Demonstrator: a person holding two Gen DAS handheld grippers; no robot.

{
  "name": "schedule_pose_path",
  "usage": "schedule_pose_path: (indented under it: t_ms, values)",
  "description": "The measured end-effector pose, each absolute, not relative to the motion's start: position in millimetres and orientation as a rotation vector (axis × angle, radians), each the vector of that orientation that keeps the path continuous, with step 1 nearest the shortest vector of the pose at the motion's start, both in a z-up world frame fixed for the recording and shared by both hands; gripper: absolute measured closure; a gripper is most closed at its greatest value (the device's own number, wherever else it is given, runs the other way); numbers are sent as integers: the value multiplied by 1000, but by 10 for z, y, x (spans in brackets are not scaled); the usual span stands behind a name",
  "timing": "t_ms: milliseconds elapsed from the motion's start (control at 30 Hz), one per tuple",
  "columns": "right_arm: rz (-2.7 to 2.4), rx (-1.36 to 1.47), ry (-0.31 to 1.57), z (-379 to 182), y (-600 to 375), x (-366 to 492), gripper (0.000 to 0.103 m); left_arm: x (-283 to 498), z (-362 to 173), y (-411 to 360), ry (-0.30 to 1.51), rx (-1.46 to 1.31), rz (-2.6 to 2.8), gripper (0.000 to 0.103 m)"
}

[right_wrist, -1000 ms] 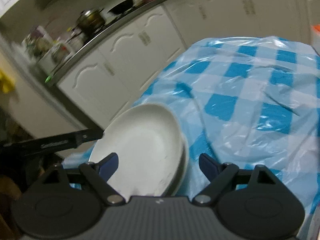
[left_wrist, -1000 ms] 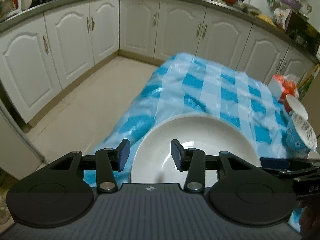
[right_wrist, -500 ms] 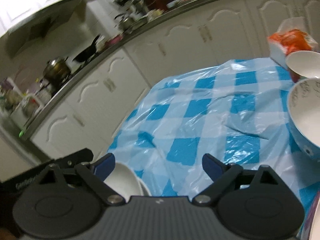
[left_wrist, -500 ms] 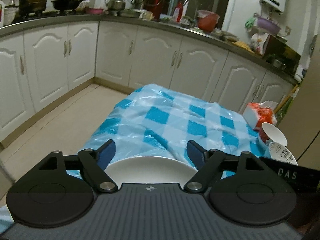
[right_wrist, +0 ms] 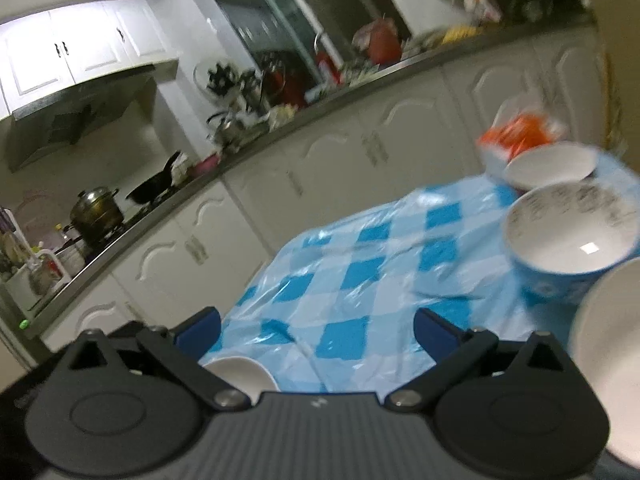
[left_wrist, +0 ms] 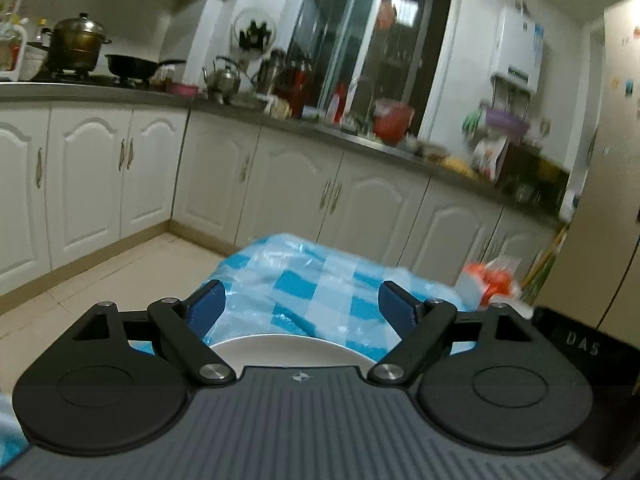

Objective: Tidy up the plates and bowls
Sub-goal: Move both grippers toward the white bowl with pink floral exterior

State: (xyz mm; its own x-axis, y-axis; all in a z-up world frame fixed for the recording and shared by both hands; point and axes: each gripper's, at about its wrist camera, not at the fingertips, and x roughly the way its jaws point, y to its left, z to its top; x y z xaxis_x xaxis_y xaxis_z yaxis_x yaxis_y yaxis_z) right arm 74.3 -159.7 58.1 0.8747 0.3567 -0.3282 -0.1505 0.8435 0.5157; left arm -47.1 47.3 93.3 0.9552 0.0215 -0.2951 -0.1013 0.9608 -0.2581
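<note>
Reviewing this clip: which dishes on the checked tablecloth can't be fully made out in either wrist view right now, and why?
- White plate, left wrist view: only its far rim shows; the gripper body hides the rest.
- Same plate stack, right wrist view: mostly behind the gripper body, so the count is unclear.
- White dish, right wrist view: cut off by the right edge.
- Patterned bowl: markings blurred, unreadable.

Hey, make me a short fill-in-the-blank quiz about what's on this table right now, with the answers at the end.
1. The tablecloth is checked in white and ____.
2. The patterned bowl has a ____ outside.
3. A white plate lies just below the left gripper, whose jaws hold ____.
4. The pot stands on the ____.

Answers: blue; blue; nothing; stove
</note>
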Motion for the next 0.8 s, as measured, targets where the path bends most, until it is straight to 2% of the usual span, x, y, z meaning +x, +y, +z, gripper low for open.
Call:
schedule_pose_path:
  t_ms: [233, 800]
  values:
    - [205, 465, 405, 858, -1771, 154, 1, -980, 1143, 328, 350, -273, -76, 0]
    - [8, 561, 400, 803, -2402, -851, 1, -1436, 1110, 146, 491, -270, -278, 0]
